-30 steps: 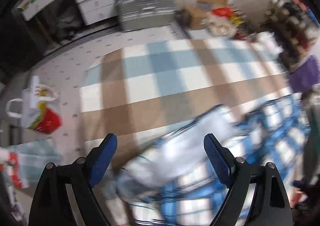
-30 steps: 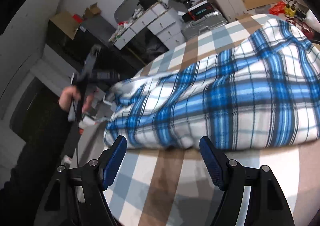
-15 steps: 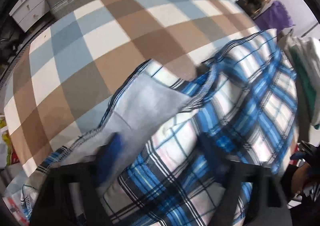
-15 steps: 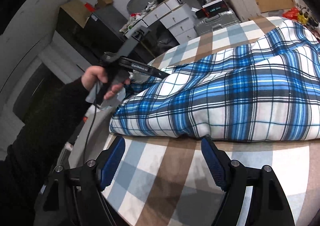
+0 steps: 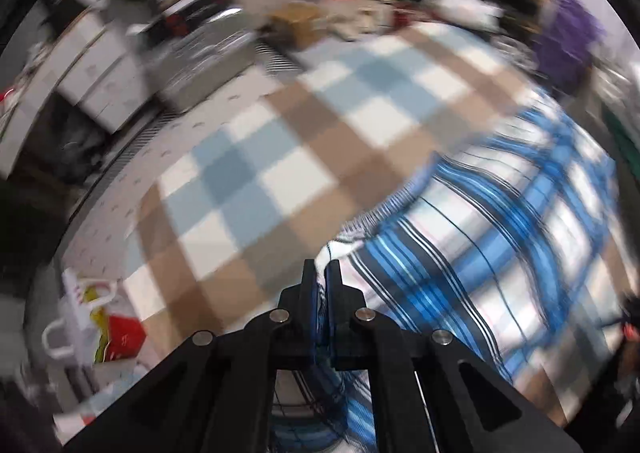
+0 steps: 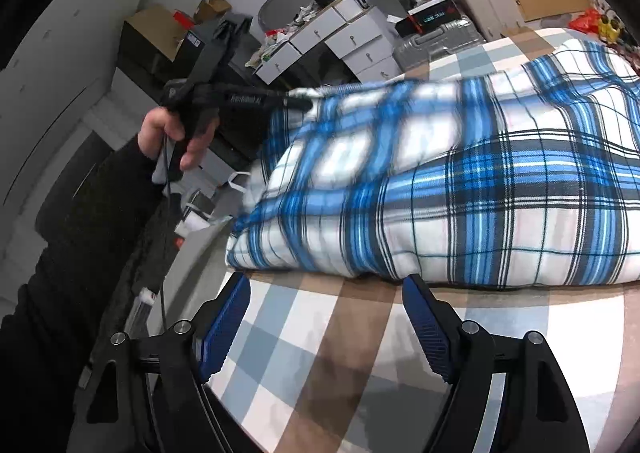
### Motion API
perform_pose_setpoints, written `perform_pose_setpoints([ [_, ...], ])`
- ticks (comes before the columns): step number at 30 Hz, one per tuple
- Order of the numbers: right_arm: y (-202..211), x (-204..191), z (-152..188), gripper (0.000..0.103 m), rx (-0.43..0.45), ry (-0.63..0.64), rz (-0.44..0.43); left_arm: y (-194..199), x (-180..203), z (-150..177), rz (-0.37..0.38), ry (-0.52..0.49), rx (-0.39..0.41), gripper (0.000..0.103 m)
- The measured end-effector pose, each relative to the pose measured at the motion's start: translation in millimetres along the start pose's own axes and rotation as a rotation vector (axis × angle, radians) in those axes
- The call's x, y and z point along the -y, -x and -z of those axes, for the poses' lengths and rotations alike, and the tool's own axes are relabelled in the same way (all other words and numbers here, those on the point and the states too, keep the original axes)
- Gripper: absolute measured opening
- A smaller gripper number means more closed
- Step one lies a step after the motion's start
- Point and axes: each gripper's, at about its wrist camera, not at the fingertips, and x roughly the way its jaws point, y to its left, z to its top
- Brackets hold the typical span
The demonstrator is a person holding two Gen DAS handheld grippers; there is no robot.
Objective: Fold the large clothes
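A large blue-and-white plaid garment (image 6: 460, 189) lies bunched on a table with a brown, blue and white checked cloth (image 6: 328, 365). My left gripper (image 5: 321, 273) is shut on the garment's edge (image 5: 460, 253) and holds it lifted above the table; it also shows in the right wrist view (image 6: 296, 103), held by a hand at the garment's left end. My right gripper (image 6: 326, 289) is open and empty, just in front of the garment's near fold, above the checked cloth (image 5: 280, 157).
White drawer units (image 6: 332, 41), a silver suitcase (image 6: 436, 41), cardboard boxes (image 6: 160, 25) and clutter stand behind the table. A bag with red and yellow print (image 5: 104, 329) lies on the floor left of the table. A purple item (image 5: 564, 33) is at the far right.
My left gripper has closed on the garment's edge and lifted it up and back, raising the left end of the garment. My right gripper has stayed open and nearly still.
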Motion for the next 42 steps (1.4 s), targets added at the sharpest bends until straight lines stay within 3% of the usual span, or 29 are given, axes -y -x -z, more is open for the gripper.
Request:
perform_pose_setpoints([
  [3,1.1,1.9,-0.6,0.079,0.004,-0.007,0.012,-55.6,-23.1,10.1,-0.023,0.131,-0.098,0.0],
  [7,3.7,4.9,0.9,0.079,0.01,-0.006,0.044,-109.0,-26.9,31.5,-0.144,0.133,-0.212,0.001],
  [10,4.0,7.1,1.6,0.079,0.011,-0.009,0.057,-76.8,-39.1,33.9,-0.06,0.149,-0.117,0.014],
  [11,3.6,7.8,1.8,0.08,0.01,-0.009,0.057,-61.6,-49.2,34.8,-0.058,0.178,-0.093,0.033],
  [12,3.2,8.4,1.4,0.08,0.008,-0.01,0.057,-47.3,-57.6,37.2,-0.062,0.209,-0.066,0.061],
  [13,2.6,8.8,1.0,0.08,0.006,-0.014,0.058,-31.1,-65.1,40.6,-0.06,0.231,-0.027,0.071],
  [14,2.7,9.3,0.2,0.08,0.006,-0.017,0.056,-13.5,-69.8,46.0,-0.06,0.237,0.026,0.075],
  [16,4.5,8.2,-0.3,0.08,0.013,-0.014,0.054,8.5,-73.0,57.9,-0.088,0.229,0.071,0.075],
  [19,14.0,6.3,-4.9,0.08,0.047,0.015,0.097,13.2,-68.6,86.5,-0.085,0.219,0.036,0.075],
  [21,21.3,8.0,-12.3,0.08,0.071,0.03,0.157,6.1,-57.5,98.2,-0.093,0.207,0.008,0.075],
  [25,27.8,22.3,-52.7,0.08,0.088,0.072,0.315,-3.3,-25.8,125.7,-0.07,0.154,0.031,0.075],
  [29,-7.3,37.4,-103.6,0.08,-0.013,0.227,0.559,-40.4,-22.9,139.6,-0.047,0.214,-0.073,0.078],
  [32,-47.8,81.9,-118.5,0.079,-0.2,0.206,0.72,-48.9,-42.5,144.7,-0.017,0.36,-0.091,0.096],
  [34,-65.3,111.0,-111.5,0.075,-0.312,0.183,0.786,-46.5,-53.8,147.3,0.0,0.417,-0.115,0.097],
  [36,-65.7,119.8,-108.2,0.075,-0.339,0.196,0.772,-32.8,-58.2,145.5,-0.065,0.418,-0.103,0.097],
  [38,-55.4,112.2,-111.3,0.075,-0.313,0.203,0.801,0.0,-49.3,136.9,-0.157,0.376,-0.014,0.096],
  [40,-43.4,87.5,-115.1,0.073,-0.24,0.227,0.774,29.9,-28.6,127.5,-0.097,0.326,0.094,0.096],
  [42,-40.7,54.9,-115.1,0.073,-0.188,0.235,0.634,45.6,3.8,115.9,-0.005,0.272,0.144,0.096],
])
